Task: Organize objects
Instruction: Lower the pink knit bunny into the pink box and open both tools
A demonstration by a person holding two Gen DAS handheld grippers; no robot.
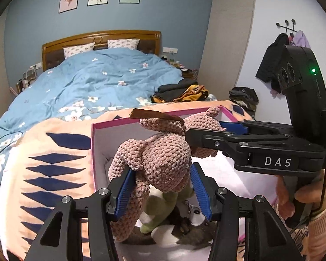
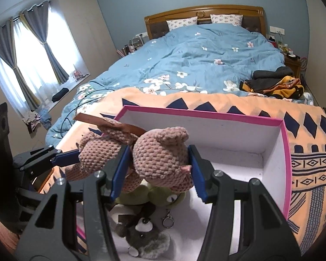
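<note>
Both claws are closed on the pink knitted bear (image 1: 163,158): left claw (image 1: 162,187) at its body, right claw (image 2: 157,171) at its head, above the pink-rimmed box (image 2: 280,152). Lowering and release are called for next.

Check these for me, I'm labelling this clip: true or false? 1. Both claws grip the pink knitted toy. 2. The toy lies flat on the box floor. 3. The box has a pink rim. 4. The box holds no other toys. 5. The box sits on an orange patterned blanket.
1. True: the left claw and the right claw each clamp the pink knitted toy.
2. False: it is held up above the floor of the box.
3. True.
4. False: a green plush and a grey plush lie inside.
5. True: the orange patterned blanket is under it.
</note>
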